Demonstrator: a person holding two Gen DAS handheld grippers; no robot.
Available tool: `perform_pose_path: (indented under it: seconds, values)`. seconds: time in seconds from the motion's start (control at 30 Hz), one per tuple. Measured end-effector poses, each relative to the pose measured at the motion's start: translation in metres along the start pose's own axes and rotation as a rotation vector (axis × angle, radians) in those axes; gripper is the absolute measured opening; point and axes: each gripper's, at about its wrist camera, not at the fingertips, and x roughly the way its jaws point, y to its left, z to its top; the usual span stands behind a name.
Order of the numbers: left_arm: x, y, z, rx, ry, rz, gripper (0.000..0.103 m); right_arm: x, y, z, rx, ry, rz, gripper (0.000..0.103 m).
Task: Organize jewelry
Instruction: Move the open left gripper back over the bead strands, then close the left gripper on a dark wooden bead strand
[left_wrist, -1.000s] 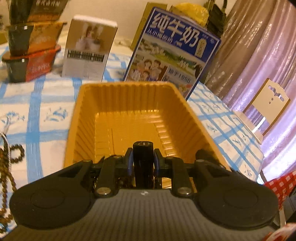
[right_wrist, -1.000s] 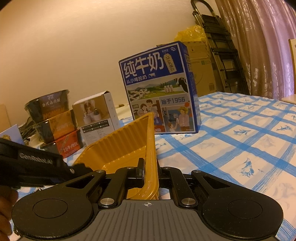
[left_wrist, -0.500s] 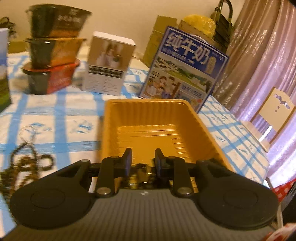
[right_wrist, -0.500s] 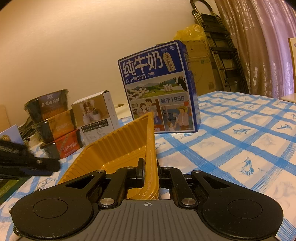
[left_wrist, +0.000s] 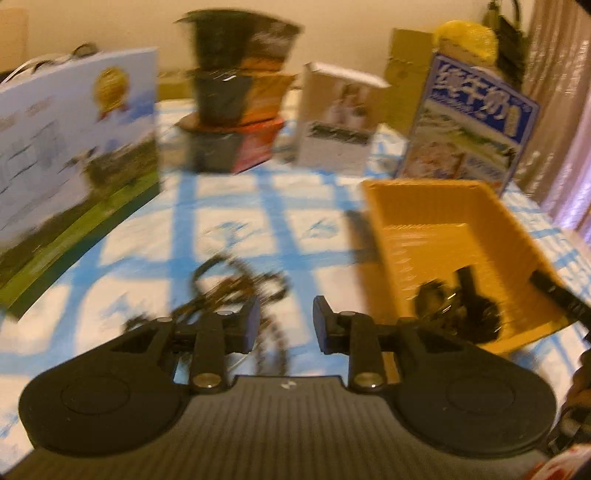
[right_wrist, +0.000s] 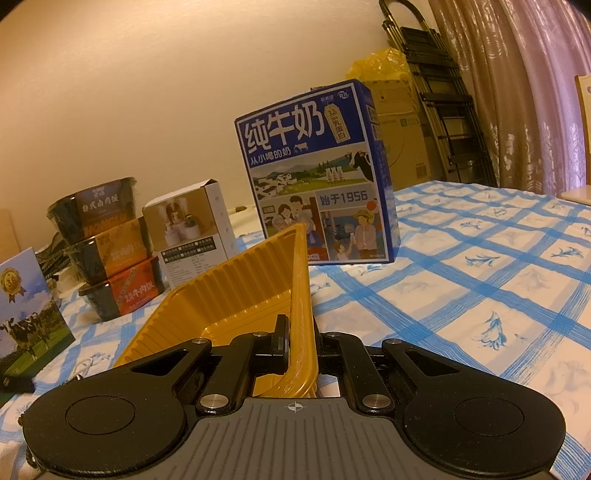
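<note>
We see a ribbed, glossy orange plastic tray (right_wrist: 236, 291) on a counter (right_wrist: 480, 266) draped in smooth blue-checked cloth, behind the tray a glossy printed cardboard milk carton (right_wrist: 317, 177), and beside that carton shiny plastic-wrapped food bowls (right_wrist: 107, 247), while the right gripper (right_wrist: 300, 345) looks matt black plastic with metal pins.

Blue-checked white tablecloth (right_wrist: 480, 280) carries a ribbed yellow plastic tray (right_wrist: 229, 291) between the right fingers, blue milk carton (right_wrist: 317, 177) beyond.
</note>
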Motion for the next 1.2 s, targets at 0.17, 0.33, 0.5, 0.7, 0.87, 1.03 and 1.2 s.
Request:
perform_pose_path:
  seconds: [0.17,0.33,0.5,0.7,0.87,1.03,1.2]
  values:
    - [-0.011,0.026,-0.026,-0.006,0.059,0.064,0.027,0.0,0.0,0.0,0.002,0.0,0.0,0.008]
    - [-0.019,0.038,-0.043,-0.006,0.086,0.092,0.027,0.0,-0.001,0.0,0.001,0.0,-0.001,0.007]
    - [-0.022,0.04,-0.048,-0.011,0.088,0.097,0.027,0.0,-0.001,0.0,-0.003,0.001,-0.002,0.007]
    - [-0.019,0.034,-0.042,0.013,0.066,0.083,0.027,-0.001,-0.002,0.0,-0.003,0.001,-0.003,0.007]
    - [-0.009,0.026,-0.038,0.056,0.061,0.073,0.027,-0.001,-0.002,0.0,-0.003,0.001,-0.002,0.007]
    - [0.007,0.02,-0.032,0.092,0.066,0.072,0.025,-0.001,-0.002,-0.001,-0.004,0.0,-0.002,0.007]
    - [0.027,0.013,-0.024,0.16,0.072,0.076,0.015,-0.001,-0.002,-0.001,-0.003,0.001,-0.002,0.007]
